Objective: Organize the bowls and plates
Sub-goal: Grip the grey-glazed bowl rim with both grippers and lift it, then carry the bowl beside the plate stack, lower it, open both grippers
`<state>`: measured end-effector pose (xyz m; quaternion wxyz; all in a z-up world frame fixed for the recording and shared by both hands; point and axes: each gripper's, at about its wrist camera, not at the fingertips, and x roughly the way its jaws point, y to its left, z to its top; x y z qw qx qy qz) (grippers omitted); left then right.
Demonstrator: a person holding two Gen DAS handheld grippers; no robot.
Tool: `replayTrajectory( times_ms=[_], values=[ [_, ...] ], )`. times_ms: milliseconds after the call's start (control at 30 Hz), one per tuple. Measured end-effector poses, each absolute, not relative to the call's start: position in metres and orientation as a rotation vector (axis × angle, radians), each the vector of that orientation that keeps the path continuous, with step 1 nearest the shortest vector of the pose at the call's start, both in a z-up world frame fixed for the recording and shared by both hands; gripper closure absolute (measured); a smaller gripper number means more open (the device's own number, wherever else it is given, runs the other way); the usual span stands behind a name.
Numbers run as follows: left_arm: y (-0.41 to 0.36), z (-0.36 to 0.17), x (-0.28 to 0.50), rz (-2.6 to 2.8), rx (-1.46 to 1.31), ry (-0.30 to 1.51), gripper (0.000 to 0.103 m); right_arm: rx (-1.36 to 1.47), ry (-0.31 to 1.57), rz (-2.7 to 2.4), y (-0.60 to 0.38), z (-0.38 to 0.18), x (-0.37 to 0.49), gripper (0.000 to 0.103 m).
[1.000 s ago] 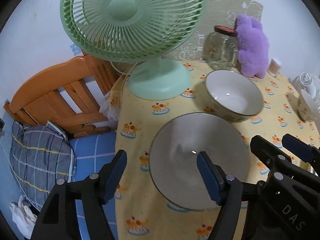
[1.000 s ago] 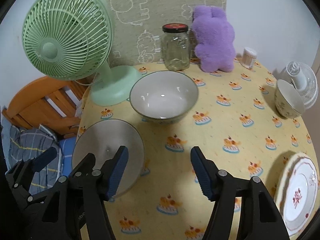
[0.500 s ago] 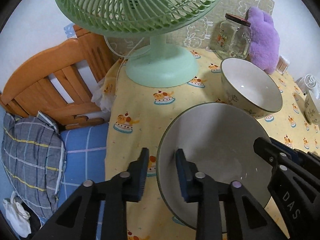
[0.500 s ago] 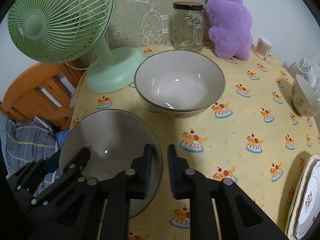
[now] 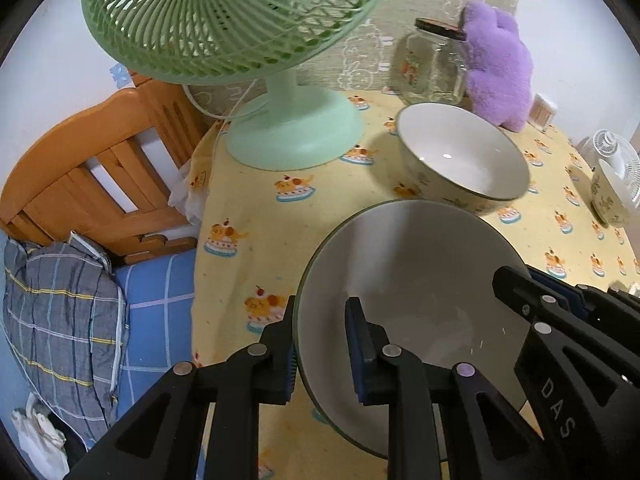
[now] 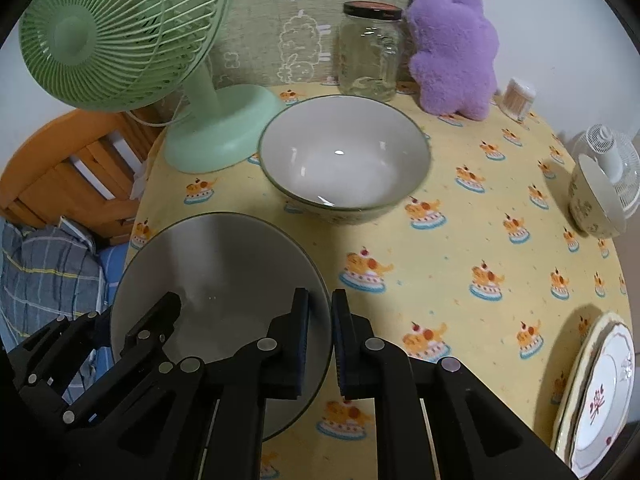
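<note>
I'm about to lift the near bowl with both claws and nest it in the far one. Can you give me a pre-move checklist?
1. Left claw straddles the near bowl's left rim: ok.
2. Right claw straddles its right rim: ok.
3. Grip firm enough to lift: cannot tell.
4. Far bowl empty and upright: ok.
5. Tablecloth between the bowls free of objects: ok.
6. Headroom under the green fan: cannot tell.

Table (image 6: 460, 248), yellow cloth — fan (image 6: 216, 140), jar (image 6: 370, 54), bowls (image 6: 344, 160), plates (image 6: 600, 396).
</note>
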<state>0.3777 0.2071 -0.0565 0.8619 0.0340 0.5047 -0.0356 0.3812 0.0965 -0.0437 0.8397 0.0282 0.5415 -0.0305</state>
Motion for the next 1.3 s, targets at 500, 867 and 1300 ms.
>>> replayTrajectory(
  times_ms=[500, 867, 1300],
  values=[
    [0.148, -0.048, 0.318, -0.071, 0.044, 1.086, 0.084, 0.041, 1.170, -0.048, 0.040, -0.027, 0.321, 0.089],
    [0.088, -0.047, 0.274, -0.033, -0.006, 1.117, 0.084, 0.014, 1.196, -0.021, -0.016, -0.017, 0.277, 0.089],
    [0.053, -0.060, 0.231, 0.013, -0.062, 1.177, 0.084, -0.024, 1.249, 0.029, -0.051, -0.022, 0.237, 0.089]
  ],
)
